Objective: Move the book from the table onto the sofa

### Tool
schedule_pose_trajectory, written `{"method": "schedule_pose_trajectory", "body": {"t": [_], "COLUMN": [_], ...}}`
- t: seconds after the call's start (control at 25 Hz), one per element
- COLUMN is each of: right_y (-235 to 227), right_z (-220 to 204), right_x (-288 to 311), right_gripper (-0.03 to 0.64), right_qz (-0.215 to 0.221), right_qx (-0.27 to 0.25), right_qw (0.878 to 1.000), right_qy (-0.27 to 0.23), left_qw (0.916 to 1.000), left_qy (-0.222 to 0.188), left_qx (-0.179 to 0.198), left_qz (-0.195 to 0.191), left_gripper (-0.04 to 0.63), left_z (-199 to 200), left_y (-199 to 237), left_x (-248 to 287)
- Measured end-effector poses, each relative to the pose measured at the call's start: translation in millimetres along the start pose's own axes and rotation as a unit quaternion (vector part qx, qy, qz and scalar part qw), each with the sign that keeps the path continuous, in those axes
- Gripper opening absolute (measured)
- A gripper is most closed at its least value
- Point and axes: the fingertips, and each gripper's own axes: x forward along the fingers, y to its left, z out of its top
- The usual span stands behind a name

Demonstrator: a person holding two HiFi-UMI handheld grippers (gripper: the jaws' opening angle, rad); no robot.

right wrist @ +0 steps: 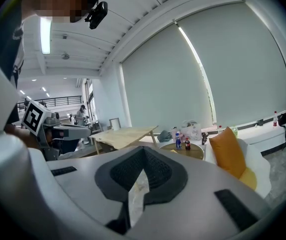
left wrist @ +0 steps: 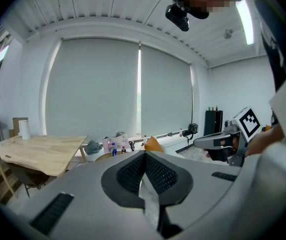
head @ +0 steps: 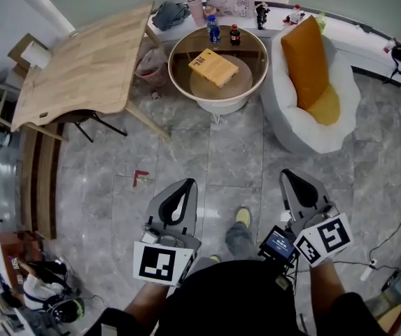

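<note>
A yellow book [head: 213, 67] lies flat on the round glass-topped table [head: 180, 82] at the far side of the floor. To its right stands the white sofa [head: 313, 130] with an orange cushion [head: 305, 56] leaning in it. Both grippers are held low, near the person, well short of the table. My left gripper [head: 183, 183] is shut with nothing in it. My right gripper [head: 292, 176] is shut and empty too. In the right gripper view the table [right wrist: 185, 152] and the cushion [right wrist: 228, 156] show beyond the closed jaws.
A blue bottle [head: 214, 29] and a dark bottle [head: 235, 34] stand at the table's back edge. A wooden desk [head: 88, 65] fills the left. Clutter lines the ledge behind. Cables [head: 396, 231] trail on the floor at right. The person's foot [head: 242, 219] is between the grippers.
</note>
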Motion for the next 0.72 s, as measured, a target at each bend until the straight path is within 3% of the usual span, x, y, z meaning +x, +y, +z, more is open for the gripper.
{"method": "schedule_pose_trajectory", "body": {"t": [0.72], "right_y": [-31], "right_z": [10], "right_x": [-3], "right_gripper": [0.009], "right_qz": [0.008], "right_qx": [0.002], "right_qw": [1.0], "right_qy": [-0.009], "left_qw": [0.9998], "left_qy": [-0.016], "left_qx": [0.01], "left_qz": [0.0], "left_gripper": [0.003], "left_z": [21], "left_y": [-20], "left_x": [22]}}
